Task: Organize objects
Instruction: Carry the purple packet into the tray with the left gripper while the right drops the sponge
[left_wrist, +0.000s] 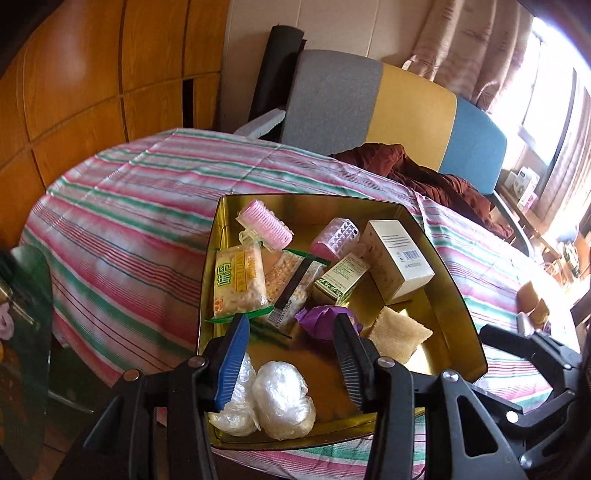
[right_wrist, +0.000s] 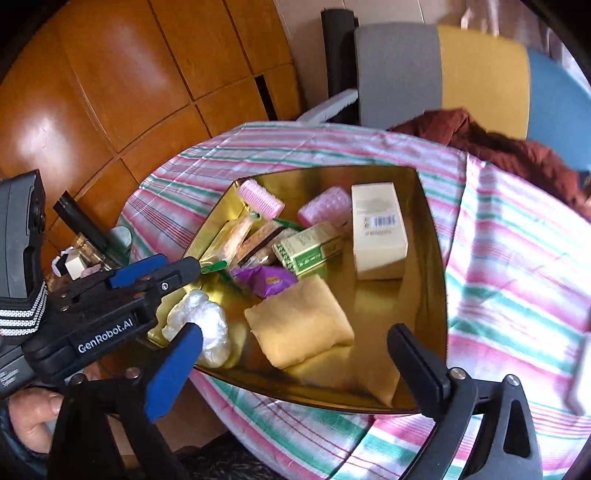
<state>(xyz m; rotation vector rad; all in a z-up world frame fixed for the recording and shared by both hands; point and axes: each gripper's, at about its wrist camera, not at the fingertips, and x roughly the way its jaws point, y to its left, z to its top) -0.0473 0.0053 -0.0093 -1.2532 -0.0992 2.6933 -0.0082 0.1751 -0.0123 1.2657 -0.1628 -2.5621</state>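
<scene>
Tin (left_wrist: 458, 302), gold-lined and square, sits on the striped cloth (left_wrist: 140, 206) of the counter and already holds nearly everything: two pink hair rollers (left_wrist: 264, 225) at the far wall, a white carton (left_wrist: 397, 260) standing beside them, a small green box (left_wrist: 341, 278) leaning against the carton, two snack bars (left_wrist: 240, 282) along the left wall, a purple wrapped sweet (left_wrist: 325, 321) in the middle, a yellow sponge (left_wrist: 400, 336) near the right, and two crinkled clear plastic bundles (left_wrist: 282, 400) in the near corner.

The left hand-held gripper (left_wrist: 291, 367) hangs over the near part of the tin with its jaws parted to a middling width and nothing between them. The right hand-held gripper (right_wrist: 295, 363) is spread wide over the near edge of the tin, also empty.

The step in hand looks like a choice of what to take next. In the left wrist view a small tan thing (left_wrist: 533, 301) lies on the cloth to the right, outside the tin; what it is cannot be told, but it is likely a leftover.

To do this well, the right gripper should go for it, being the nearer, and come down squarely so both pads land together. A soft piece needs only a light squeeze. The free spot on the tin floor between sponge and carton suits the drop, and the left gripper should keep clear of that path.
</scene>
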